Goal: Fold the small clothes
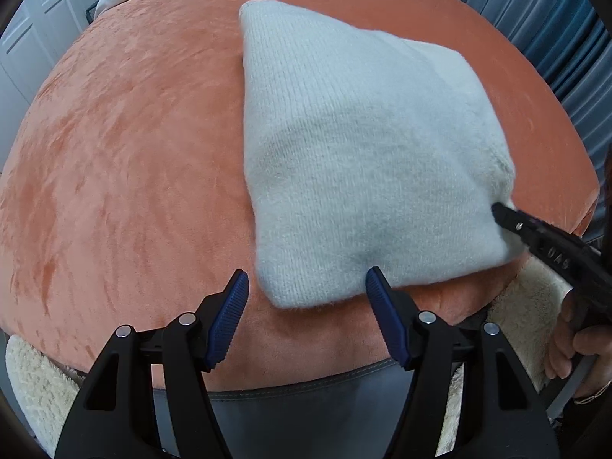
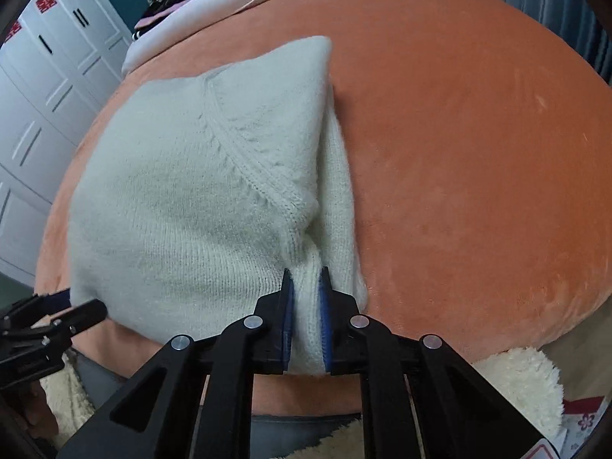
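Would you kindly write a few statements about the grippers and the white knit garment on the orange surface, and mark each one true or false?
1. The right gripper is shut on the white knit garment. True.
2. The left gripper is clamped on the garment. False: its jaws stand open, with the garment's near corner between the fingertips but not pinched.
3. The garment lies on an orange plush surface. True.
4. The garment is spread out flat in a single layer. False: the right wrist view shows layers folded over one another.
5. White cabinet doors stand beyond the surface. True.
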The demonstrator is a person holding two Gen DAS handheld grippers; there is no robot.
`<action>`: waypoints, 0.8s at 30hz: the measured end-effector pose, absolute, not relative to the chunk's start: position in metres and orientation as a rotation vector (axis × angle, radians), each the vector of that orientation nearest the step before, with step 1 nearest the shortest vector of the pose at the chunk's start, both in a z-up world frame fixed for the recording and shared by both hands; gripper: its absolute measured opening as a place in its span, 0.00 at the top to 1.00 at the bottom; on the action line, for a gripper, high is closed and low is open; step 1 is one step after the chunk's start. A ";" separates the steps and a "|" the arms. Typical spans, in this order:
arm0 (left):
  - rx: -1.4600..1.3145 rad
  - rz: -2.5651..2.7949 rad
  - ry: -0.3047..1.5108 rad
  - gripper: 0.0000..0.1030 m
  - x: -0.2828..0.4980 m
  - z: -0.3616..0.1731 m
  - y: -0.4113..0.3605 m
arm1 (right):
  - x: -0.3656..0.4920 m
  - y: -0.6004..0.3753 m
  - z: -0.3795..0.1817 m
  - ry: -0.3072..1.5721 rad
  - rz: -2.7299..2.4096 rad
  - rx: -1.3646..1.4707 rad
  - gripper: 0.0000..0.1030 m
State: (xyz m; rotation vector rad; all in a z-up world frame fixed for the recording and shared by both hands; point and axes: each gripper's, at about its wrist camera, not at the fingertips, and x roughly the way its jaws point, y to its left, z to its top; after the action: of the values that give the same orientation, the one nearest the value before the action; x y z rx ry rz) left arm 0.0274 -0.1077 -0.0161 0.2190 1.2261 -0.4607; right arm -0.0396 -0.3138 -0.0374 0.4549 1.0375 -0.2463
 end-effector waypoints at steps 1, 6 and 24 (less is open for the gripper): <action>0.219 -0.457 1.228 0.41 0.025 -0.015 -0.108 | -0.040 -0.314 -0.031 1.031 -0.244 0.476 0.89; 0.123 -0.491 1.215 0.34 0.024 0.002 -0.097 | -0.047 -0.330 -0.002 0.991 -0.216 0.568 0.78; 0.046 -0.430 1.166 0.19 0.085 0.005 -0.117 | 0.017 -0.347 -0.042 1.042 -0.198 0.566 0.84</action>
State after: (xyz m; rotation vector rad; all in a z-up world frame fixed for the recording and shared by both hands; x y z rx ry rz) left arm 0.0845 -0.1166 0.0047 0.0464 1.1655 -0.4300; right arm 0.0175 -0.3473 -0.0416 0.5658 1.0423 -0.1979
